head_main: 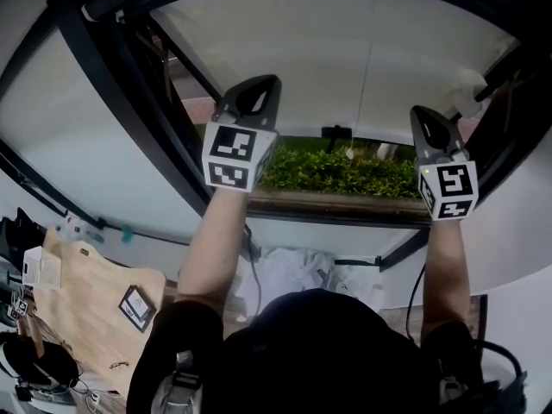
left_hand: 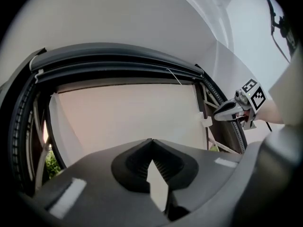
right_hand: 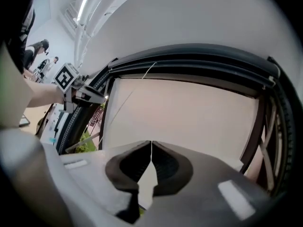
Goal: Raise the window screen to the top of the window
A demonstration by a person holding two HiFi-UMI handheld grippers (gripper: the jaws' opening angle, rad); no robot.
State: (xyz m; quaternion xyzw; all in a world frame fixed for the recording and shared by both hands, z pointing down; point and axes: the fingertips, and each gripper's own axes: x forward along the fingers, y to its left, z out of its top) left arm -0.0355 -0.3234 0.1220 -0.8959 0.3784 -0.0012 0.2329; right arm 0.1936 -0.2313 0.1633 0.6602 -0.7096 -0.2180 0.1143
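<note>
Facing white screen [head_main: 345, 59] w/ dark frame [head_main: 121, 93].

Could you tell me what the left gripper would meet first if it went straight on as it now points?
Most likely the window screen, which fills the view straight beyond the left gripper; depth is unclear, so it may already be touching.

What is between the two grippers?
In the head view, green bushes show through the gap under the white window screen, between the left gripper and the right gripper. A thin cord hangs there too.
</note>
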